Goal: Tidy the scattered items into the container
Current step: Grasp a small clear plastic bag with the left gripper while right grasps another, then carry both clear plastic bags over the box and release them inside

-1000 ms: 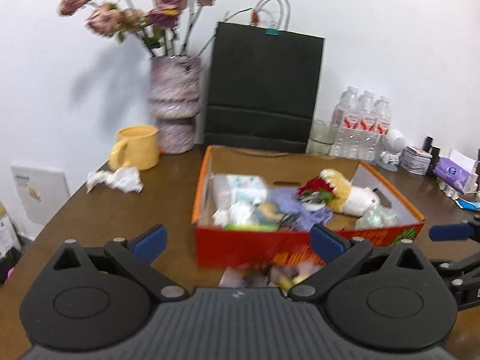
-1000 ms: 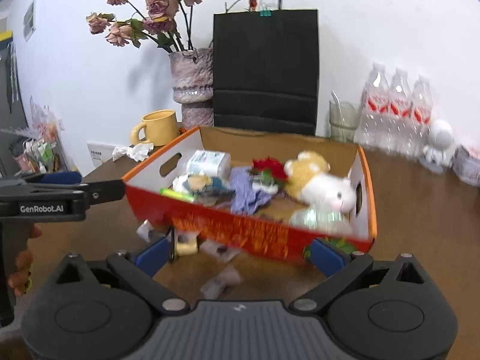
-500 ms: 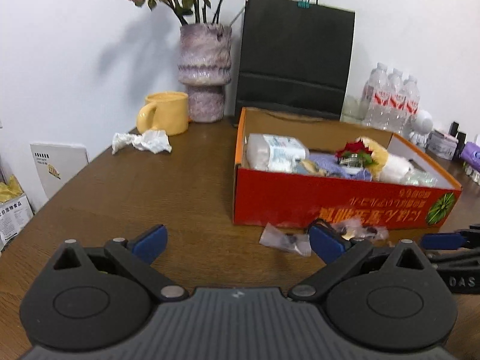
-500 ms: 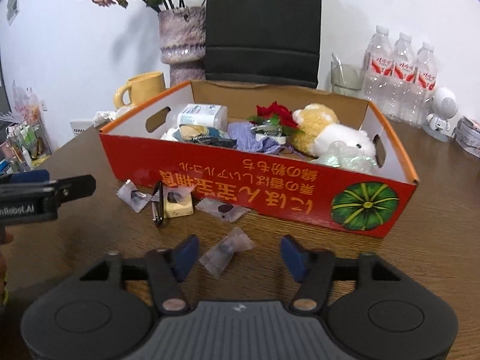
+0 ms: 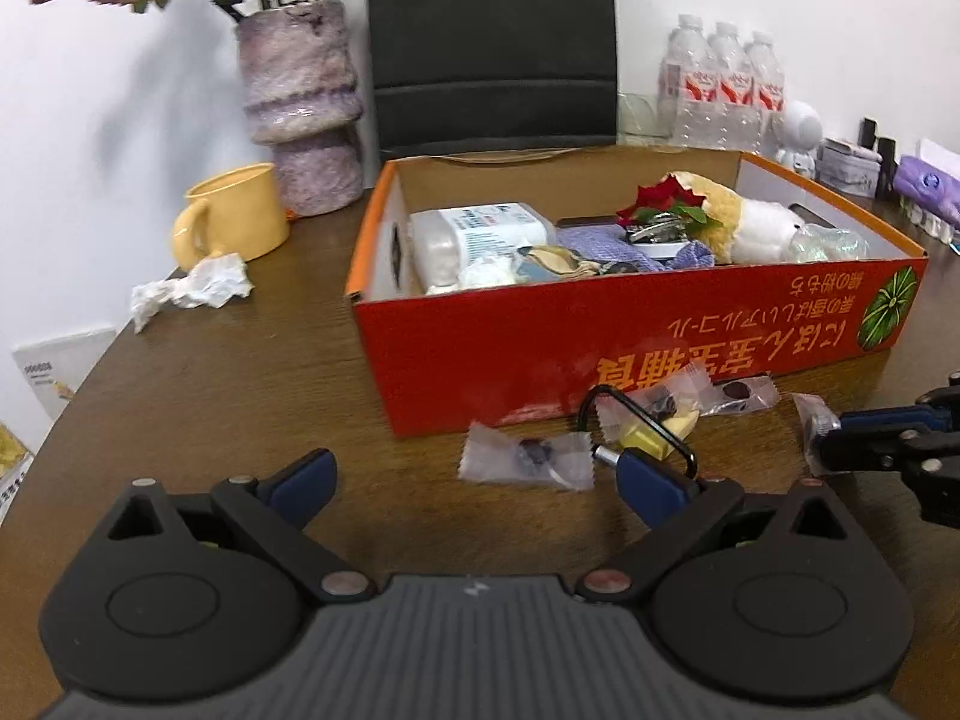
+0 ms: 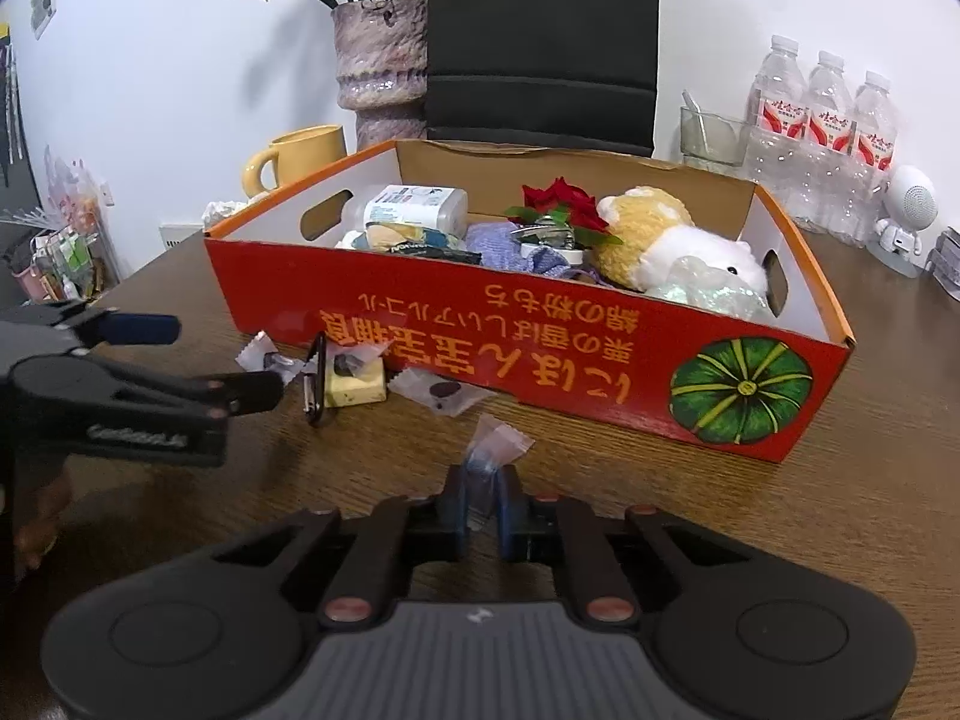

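Observation:
A red cardboard box holds a plush toy, a bottle, a cloth and a red flower. Wrapped candies, a black carabiner and a yellow block lie on the table in front of it. My right gripper is shut on a clear candy wrapper at table level; it also shows in the left wrist view. My left gripper is open and empty, just short of the candies; it shows in the right wrist view.
A yellow mug, crumpled tissue and a vase of dried flowers stand at the back left. A black bag, water bottles and small items line the back wall. The table edge curves at the left.
My right gripper has closed from open onto the candy wrapper. My left gripper has moved in toward the candies by the box front.

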`<state>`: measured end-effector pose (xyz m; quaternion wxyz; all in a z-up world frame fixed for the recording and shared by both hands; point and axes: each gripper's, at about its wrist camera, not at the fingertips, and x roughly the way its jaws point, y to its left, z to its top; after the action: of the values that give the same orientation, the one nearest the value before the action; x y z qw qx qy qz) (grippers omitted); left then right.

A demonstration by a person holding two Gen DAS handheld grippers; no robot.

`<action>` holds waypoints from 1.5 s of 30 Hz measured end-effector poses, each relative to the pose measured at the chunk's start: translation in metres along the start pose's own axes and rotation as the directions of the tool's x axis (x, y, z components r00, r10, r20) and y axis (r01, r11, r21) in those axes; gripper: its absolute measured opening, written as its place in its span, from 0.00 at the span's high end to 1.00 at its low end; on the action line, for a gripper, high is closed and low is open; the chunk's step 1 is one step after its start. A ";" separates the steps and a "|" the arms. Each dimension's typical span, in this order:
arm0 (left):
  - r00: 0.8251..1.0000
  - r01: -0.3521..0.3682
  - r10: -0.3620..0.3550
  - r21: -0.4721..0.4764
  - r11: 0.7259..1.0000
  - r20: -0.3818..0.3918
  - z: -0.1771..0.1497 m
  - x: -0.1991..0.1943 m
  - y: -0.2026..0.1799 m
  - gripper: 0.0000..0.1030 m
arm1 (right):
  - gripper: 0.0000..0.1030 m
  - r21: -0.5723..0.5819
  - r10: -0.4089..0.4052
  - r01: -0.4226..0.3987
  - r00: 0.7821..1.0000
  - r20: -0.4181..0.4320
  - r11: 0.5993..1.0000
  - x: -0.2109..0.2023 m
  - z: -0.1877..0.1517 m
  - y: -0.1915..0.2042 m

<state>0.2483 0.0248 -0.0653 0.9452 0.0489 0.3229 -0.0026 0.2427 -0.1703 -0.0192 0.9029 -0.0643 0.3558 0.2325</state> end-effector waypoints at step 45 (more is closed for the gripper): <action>0.973 0.120 -0.122 0.021 0.993 0.196 0.003 -0.077 -0.004 0.95 | 0.98 0.000 0.047 -0.048 0.989 0.143 0.999 -0.042 0.002 -0.011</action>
<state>0.1893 0.0186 -0.0167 0.9704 0.0331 0.2299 -0.0664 0.2225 -0.1952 0.0096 0.9205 -0.0372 0.2919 0.2572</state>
